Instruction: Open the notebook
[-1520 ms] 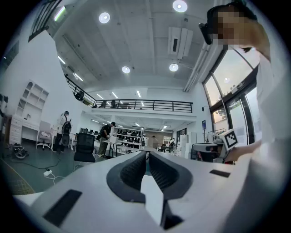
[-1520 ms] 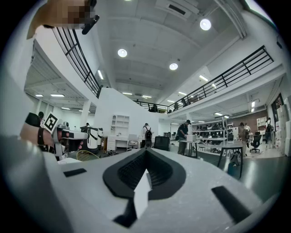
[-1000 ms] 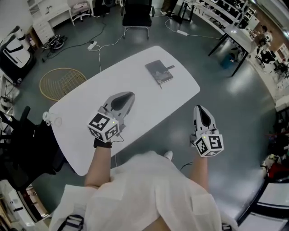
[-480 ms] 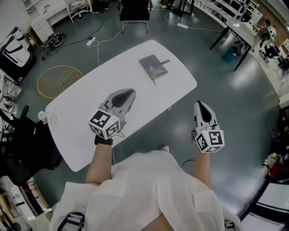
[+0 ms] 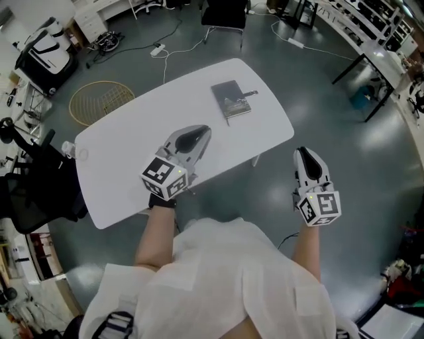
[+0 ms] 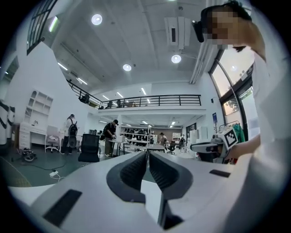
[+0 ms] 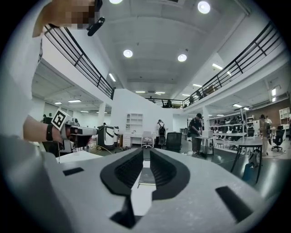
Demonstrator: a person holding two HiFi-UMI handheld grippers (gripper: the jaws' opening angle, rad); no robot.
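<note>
The notebook (image 5: 230, 100) lies closed on the far part of the white table (image 5: 132, 159), grey cover up, with a small dark strap or pen at its right edge. My left gripper (image 5: 199, 130) hovers over the table's middle, short of the notebook, with its jaws together and nothing between them (image 6: 147, 154). Off the table's right edge, my right gripper (image 5: 305, 153) hangs above the floor. Its jaws are opening, with a narrow gap and nothing in it (image 7: 146, 152). Far beyond that gap a flat grey shape, apparently the notebook (image 7: 145, 174), shows on the white top.
A black office chair (image 5: 225, 13) stands behind the table, with a round wire basket (image 5: 99, 102) on the floor at the left. Another black chair (image 5: 40, 192) crowds the table's left end. A small clear object (image 5: 73, 151) sits on the left corner. Cables trail across the floor.
Both grippers have moved forward with the person, the left one a little closer to the notebook. The notebook lies where it was on the table, still closed.
</note>
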